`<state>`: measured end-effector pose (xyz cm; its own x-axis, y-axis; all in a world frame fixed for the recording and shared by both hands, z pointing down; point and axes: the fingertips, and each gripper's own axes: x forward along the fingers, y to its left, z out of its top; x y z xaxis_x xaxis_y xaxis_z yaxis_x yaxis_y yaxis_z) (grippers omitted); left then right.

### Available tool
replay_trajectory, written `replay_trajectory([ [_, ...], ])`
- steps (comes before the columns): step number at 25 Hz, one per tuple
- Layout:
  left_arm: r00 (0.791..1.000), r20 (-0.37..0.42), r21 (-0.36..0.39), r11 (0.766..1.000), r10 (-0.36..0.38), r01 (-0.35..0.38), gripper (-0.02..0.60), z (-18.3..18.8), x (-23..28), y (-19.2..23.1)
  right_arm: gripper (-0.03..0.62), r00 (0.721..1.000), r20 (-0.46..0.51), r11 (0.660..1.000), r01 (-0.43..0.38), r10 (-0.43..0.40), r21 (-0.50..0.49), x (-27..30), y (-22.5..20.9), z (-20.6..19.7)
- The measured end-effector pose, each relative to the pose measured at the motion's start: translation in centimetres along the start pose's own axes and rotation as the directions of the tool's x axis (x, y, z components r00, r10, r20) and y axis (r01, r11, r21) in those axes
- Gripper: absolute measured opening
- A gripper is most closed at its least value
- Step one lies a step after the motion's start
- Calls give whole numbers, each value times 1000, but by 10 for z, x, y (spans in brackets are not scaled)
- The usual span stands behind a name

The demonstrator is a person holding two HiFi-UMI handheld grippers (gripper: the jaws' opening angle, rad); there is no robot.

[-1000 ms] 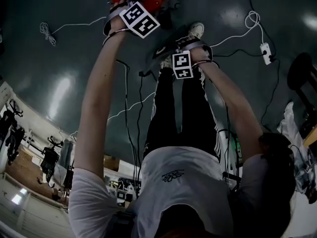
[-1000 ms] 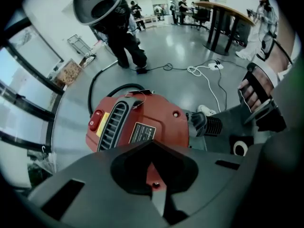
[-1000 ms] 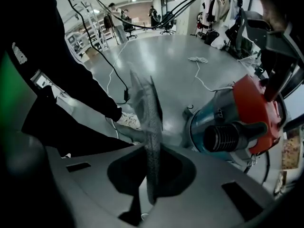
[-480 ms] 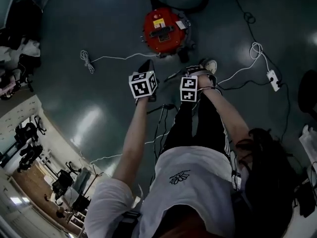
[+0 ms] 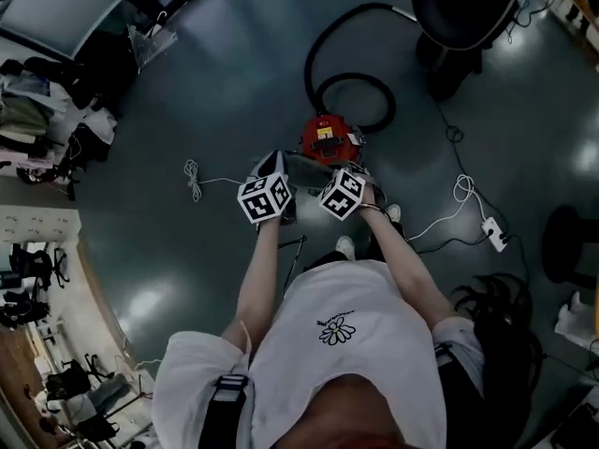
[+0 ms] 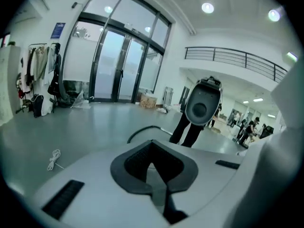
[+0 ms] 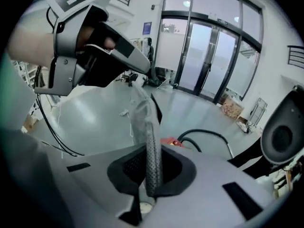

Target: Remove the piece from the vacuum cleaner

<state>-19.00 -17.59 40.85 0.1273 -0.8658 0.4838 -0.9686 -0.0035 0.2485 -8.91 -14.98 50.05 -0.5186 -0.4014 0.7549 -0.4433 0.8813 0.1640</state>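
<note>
The red vacuum cleaner (image 5: 326,140) stands on the floor with its black hose (image 5: 351,82) looped behind it. Well above it I hold both grippers close together. The right gripper (image 7: 152,172) is shut on a thin grey mesh-edged piece (image 7: 153,151), which rises out of its jaws. In the head view that piece (image 5: 304,168) spans between the left gripper (image 5: 267,197) and the right gripper (image 5: 343,193). The left gripper (image 6: 154,175) has its jaws together and nothing shows past them. From the right gripper view, the left gripper (image 7: 95,46) tips toward the piece's top edge.
A white power strip (image 5: 493,232) and its cables lie on the floor to the right. A coiled white cord (image 5: 192,171) lies to the left. A dark round chair (image 5: 463,7) stands beyond the vacuum. Glass doors (image 6: 111,61) close off the hall.
The person has risen from a crouch over the vacuum cleaner. Both grippers have lifted away from it, and the vacuum now sits far below them.
</note>
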Motion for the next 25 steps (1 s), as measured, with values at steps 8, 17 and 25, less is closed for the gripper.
replay_trajectory([
  [8,936,328,55,992,-127,115,2,122,-63,-45,25,901,354,968,234,-250,88,-111,-79,128],
  [17,821,535,97,980,-197,172,2,190,-147,-79,25,696,583,904,257,-418,342,-234,-107,170],
  [25,774,589,221,968,-232,122,3,207,-173,-110,25,583,654,874,272,-482,402,-290,-111,186],
])
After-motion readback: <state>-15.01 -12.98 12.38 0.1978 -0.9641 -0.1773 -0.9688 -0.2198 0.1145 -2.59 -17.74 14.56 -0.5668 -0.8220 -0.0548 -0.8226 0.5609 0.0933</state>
